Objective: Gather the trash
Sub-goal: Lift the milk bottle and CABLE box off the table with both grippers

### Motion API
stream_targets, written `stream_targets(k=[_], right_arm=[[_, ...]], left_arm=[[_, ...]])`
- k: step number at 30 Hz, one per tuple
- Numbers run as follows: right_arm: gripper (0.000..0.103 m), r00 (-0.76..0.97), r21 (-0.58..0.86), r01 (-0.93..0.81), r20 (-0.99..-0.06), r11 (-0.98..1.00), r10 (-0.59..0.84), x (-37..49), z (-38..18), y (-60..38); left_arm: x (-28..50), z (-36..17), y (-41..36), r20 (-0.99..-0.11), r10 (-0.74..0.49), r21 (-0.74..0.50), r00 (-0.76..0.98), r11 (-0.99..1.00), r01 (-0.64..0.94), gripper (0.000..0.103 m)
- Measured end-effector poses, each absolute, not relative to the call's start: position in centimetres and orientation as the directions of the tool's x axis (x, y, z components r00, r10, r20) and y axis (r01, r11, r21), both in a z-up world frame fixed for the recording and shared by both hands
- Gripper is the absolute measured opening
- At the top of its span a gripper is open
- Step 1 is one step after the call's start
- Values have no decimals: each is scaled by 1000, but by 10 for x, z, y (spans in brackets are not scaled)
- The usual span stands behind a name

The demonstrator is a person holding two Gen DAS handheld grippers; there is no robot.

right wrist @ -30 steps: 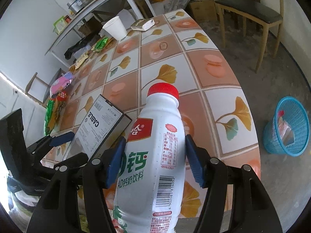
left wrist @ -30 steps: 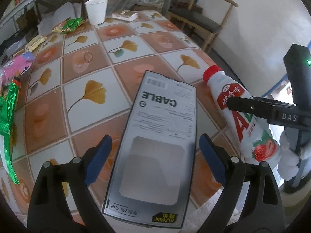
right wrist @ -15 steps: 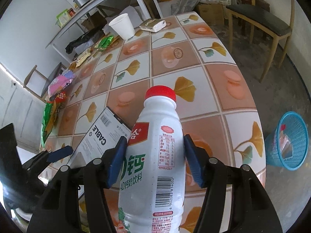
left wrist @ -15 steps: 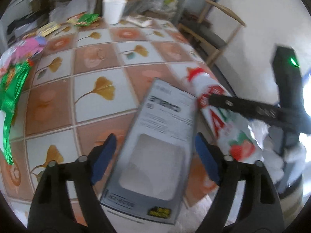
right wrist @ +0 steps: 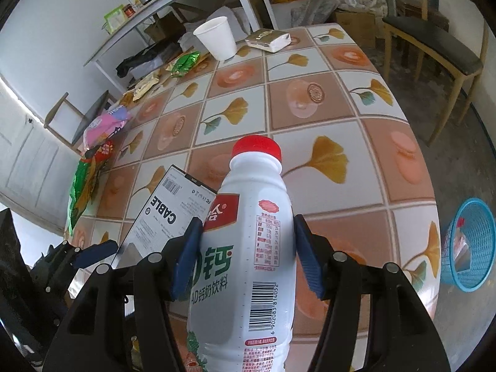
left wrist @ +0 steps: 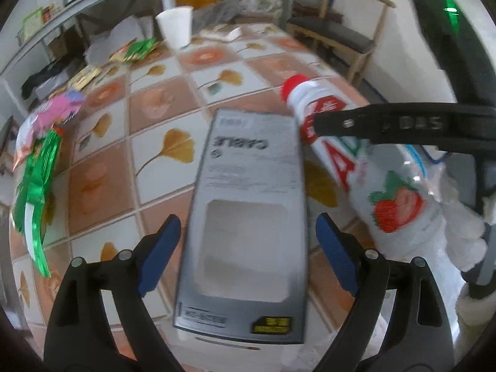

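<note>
A grey flat box marked CABLE [left wrist: 248,186] lies lengthwise between the blue pads of my left gripper [left wrist: 245,248], held off the tiled table [left wrist: 161,114]. In the right wrist view the box [right wrist: 167,214] tilts up beside the bottle. My right gripper [right wrist: 245,254] is shut on a white milk-drink bottle [right wrist: 248,248] with a red cap, held upright-tilted above the table. The bottle [left wrist: 387,192] shows at the right of the left wrist view, crossed by a black right finger [left wrist: 387,124].
A blue mesh basket [right wrist: 468,248] stands on the floor off the table's right edge. On the table's far side are a white paper cup [right wrist: 217,37], a small pack [right wrist: 268,38] and snack wrappers [right wrist: 186,62]. Green and pink bags [left wrist: 34,192] lie left. A wooden chair [right wrist: 434,46] stands behind.
Both hands keep their loads. The left view has tipped up toward the far table. The bottle has come closer to the box's top corner, and the basket has slid toward the right edge.
</note>
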State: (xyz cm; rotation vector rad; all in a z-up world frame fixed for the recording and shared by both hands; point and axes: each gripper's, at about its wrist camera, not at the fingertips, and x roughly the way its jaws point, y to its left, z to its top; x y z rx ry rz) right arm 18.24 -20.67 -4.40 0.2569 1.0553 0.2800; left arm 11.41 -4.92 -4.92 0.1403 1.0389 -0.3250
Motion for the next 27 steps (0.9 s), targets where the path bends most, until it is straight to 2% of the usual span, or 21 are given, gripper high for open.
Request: stream_targets(k=[7, 9, 11, 14, 27], right_arm=[[59, 453, 341, -66, -827, 938, 332, 174, -43, -219], [61, 448, 357, -55, -826, 932, 343, 171, -42, -225], [68, 447, 379, -49, -819, 924, 359, 167, -40, -231], [70, 444, 382, -47, -820, 923, 362, 162, -38, -235], [71, 405, 379, -13, -844, 925, 351, 153, -45, -232]], left_arm=[[124, -62, -39, -879, -174, -53, 445, 961, 271, 85], [125, -63, -39, -878, -172, -53, 448, 962, 266, 85], [125, -63, -38, -878, -176, -64, 445, 965, 255, 84], [125, -62, -37, -879, -183, -82, 441, 968, 238, 84], [122, -62, -38, -870, -182, -105, 458, 976, 189, 84]])
